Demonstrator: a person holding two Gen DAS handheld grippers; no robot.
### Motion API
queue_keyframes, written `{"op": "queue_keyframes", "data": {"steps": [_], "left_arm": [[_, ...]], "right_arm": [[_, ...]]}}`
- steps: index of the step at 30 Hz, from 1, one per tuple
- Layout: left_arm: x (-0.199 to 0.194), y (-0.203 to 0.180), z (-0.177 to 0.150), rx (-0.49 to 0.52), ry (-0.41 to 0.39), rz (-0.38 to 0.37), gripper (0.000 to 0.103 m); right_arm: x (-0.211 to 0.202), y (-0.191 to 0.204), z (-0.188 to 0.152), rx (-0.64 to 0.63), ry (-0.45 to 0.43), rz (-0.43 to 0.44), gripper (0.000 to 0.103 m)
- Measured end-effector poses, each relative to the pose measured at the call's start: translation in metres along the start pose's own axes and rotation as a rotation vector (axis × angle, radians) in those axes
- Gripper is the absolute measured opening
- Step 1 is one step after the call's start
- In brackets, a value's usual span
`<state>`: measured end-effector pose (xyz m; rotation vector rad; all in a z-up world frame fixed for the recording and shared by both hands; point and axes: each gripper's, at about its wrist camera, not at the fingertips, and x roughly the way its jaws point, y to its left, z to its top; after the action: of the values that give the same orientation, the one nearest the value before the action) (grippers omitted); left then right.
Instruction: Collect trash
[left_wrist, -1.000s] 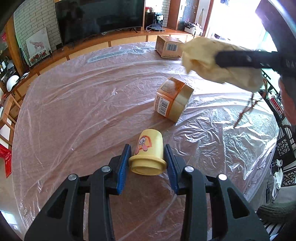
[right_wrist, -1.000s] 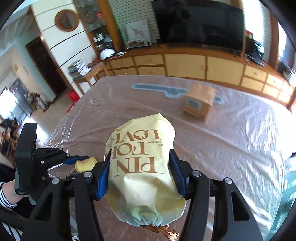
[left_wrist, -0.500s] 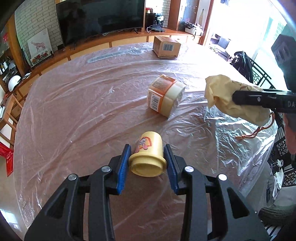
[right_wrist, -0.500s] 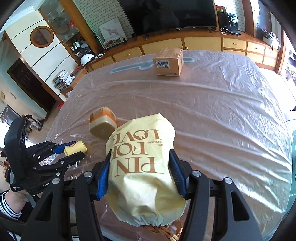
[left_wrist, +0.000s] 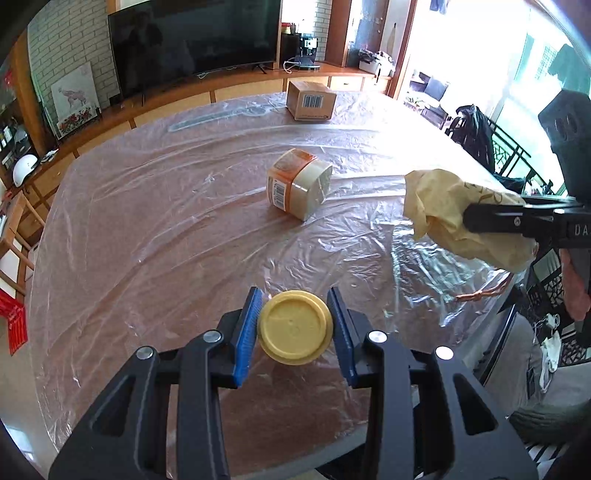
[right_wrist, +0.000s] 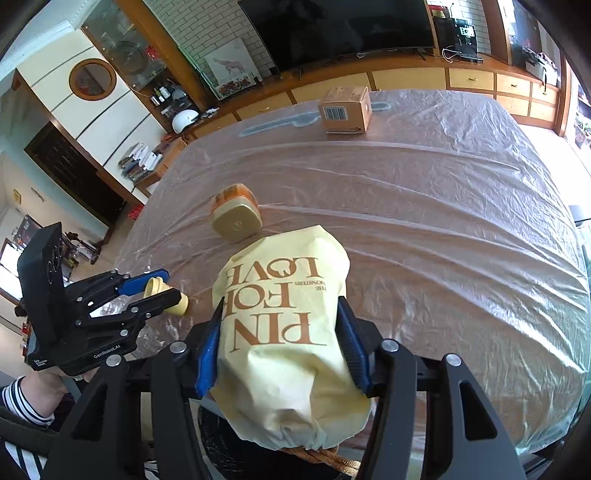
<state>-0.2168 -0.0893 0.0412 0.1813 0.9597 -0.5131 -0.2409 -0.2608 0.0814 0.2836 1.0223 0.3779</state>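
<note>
My left gripper (left_wrist: 294, 332) is shut on a small yellow cup (left_wrist: 294, 332), held above the table's near edge with its round end toward the camera. It also shows in the right wrist view (right_wrist: 166, 291). My right gripper (right_wrist: 280, 339) is shut on a crumpled yellow paper bag (right_wrist: 284, 325) with brown lettering and rope handles. In the left wrist view the bag (left_wrist: 458, 218) hangs over the table's right edge. An orange-and-beige jar (left_wrist: 299, 188) lies on its side mid-table. A cardboard box (left_wrist: 310, 100) sits at the far edge.
The table (left_wrist: 147, 229) is covered in wrinkled clear plastic sheet. A low wooden cabinet with a large TV (left_wrist: 192, 40) runs behind it. Chairs and a dark railing stand to the right of the table.
The left gripper has tipped, so the cup's round end now faces the camera. The right gripper with the bag has swung from over the table down toward its right near edge.
</note>
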Motion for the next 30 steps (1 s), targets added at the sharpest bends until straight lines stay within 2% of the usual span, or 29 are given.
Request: {"op": "queue_keyframes", "data": {"steps": [8,16,23,30], "left_arm": [[-0.021,-0.009,0.0,0.013,-0.036,-0.01,0.038],[-0.045,-0.025,-0.014,0.029,-0.045,-0.056,0.038],[-0.057,-0.045,-0.031,0.058,-0.02,-0.086,0.038],[-0.061,-0.061,-0.051,0.078,0.012,-0.119,0.038]], "right_arm": [[-0.017,0.009,-0.008,-0.013,-0.019,0.045,0.054],[-0.036,0.017,-0.031,-0.037,0.013,0.083,0.054],[-0.052,0.019,-0.059,-0.036,0.046,0.098,0.054],[-0.048,0.02,-0.086,-0.023,0.115,0.113,0.054]]}}
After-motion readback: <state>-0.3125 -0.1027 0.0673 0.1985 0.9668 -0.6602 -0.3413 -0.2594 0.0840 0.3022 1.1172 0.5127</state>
